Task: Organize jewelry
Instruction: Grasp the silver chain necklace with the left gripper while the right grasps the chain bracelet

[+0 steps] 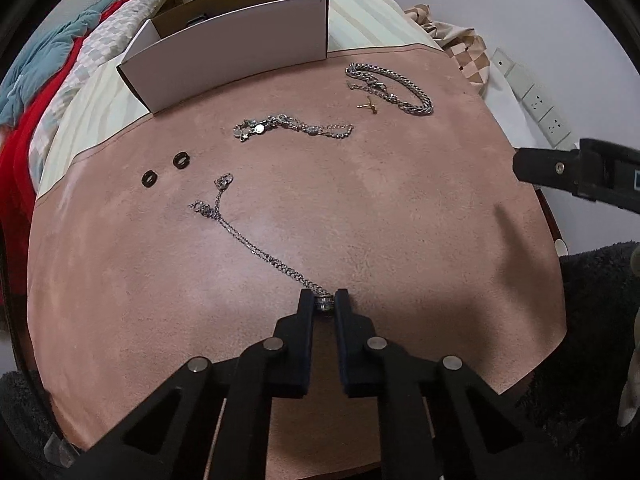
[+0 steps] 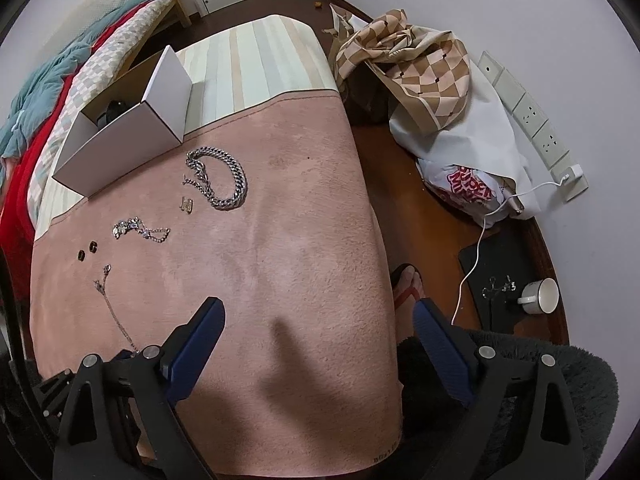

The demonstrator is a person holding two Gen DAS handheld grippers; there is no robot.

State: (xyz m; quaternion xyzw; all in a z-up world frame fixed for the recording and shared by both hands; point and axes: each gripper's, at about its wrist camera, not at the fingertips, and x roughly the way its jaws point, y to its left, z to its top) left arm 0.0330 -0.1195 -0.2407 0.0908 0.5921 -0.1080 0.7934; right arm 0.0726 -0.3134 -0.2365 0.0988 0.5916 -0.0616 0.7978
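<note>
My left gripper (image 1: 324, 303) is shut on the near end of a thin silver necklace (image 1: 256, 250) that trails away over the pink mat (image 1: 400, 208); it also shows in the right wrist view (image 2: 116, 316). A sparkly bracelet (image 1: 288, 126), a thick silver chain (image 1: 392, 86), a small gold piece (image 1: 368, 105) and two black rings (image 1: 164, 170) lie on the mat. An open white box (image 1: 240, 48) stands at the mat's far edge. My right gripper (image 2: 316, 320) is open and empty above the mat's near right part; one of its fingers (image 1: 560, 168) shows at the right of the left wrist view.
Bedding (image 2: 48, 80) lies to the left. A checkered cloth (image 2: 408, 56) and a plastic bag (image 2: 472, 184) are on the floor to the right, with a white cable (image 2: 480, 240), a cup (image 2: 540, 296) and wall sockets (image 2: 532, 116).
</note>
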